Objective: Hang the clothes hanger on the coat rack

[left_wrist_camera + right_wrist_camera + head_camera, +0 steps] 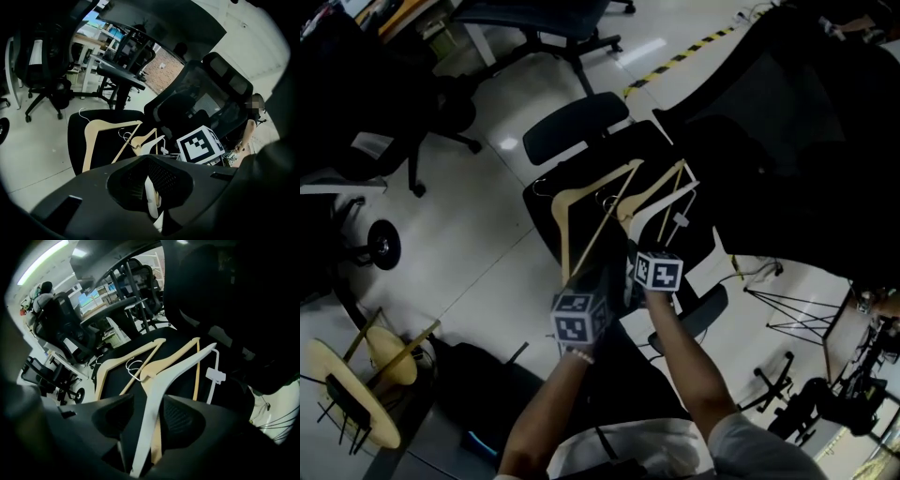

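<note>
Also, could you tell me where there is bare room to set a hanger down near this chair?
In the head view, the pale floor left of the chair seat is bare, up to the black office chair. The seat is crowded: a large wooden hanger, a smaller wooden hanger and a white hanger overlap there, under the left gripper and right gripper.

1. Wooden hangers (591, 186): pale tan, with silvery hooks.
2. White hanger (187, 363): plain white all over.
3. Chair seat (579, 220): black.
4. Floor (478, 244): pale grey with a glossy sheen.
5. Floor tape (675, 59): yellow and black stripes.
6. Left tool (149, 185) and right tool (149, 427): black bodies, with black-and-white square markers.
</note>
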Available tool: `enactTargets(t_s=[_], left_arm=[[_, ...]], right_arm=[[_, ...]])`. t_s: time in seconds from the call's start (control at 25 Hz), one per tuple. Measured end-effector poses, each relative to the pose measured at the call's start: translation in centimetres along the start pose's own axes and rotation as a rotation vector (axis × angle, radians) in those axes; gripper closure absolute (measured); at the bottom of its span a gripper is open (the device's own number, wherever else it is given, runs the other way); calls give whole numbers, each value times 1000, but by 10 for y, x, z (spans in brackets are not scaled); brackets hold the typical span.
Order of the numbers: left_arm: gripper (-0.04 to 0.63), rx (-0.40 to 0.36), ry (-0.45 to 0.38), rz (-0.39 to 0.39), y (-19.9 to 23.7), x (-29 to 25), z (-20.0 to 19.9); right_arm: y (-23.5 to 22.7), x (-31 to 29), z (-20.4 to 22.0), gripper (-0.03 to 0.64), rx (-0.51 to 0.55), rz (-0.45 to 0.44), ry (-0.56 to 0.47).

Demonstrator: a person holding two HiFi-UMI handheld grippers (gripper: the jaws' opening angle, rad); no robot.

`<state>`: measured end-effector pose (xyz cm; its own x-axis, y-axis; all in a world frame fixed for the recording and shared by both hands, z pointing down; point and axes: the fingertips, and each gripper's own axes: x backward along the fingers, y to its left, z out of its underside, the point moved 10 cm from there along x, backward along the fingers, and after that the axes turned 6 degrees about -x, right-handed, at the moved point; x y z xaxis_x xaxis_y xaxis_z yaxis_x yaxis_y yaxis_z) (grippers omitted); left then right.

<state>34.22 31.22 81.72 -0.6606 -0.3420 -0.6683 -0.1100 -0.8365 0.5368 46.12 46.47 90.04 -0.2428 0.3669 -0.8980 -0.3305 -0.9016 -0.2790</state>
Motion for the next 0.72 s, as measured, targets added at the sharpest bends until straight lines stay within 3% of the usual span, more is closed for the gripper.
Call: enactTargets(t_s=[0.32, 0.52, 0.72], left_arm=[[606, 42, 29, -5, 18, -15, 4], [606, 46, 33, 8, 20, -18, 2], [606, 43, 21, 8, 19, -21, -1]], right_arm=[[-4, -39, 6, 389, 26, 45, 80], [-2, -44, 10, 425, 59, 70, 104], [-5, -42, 9, 447, 10, 80, 100]])
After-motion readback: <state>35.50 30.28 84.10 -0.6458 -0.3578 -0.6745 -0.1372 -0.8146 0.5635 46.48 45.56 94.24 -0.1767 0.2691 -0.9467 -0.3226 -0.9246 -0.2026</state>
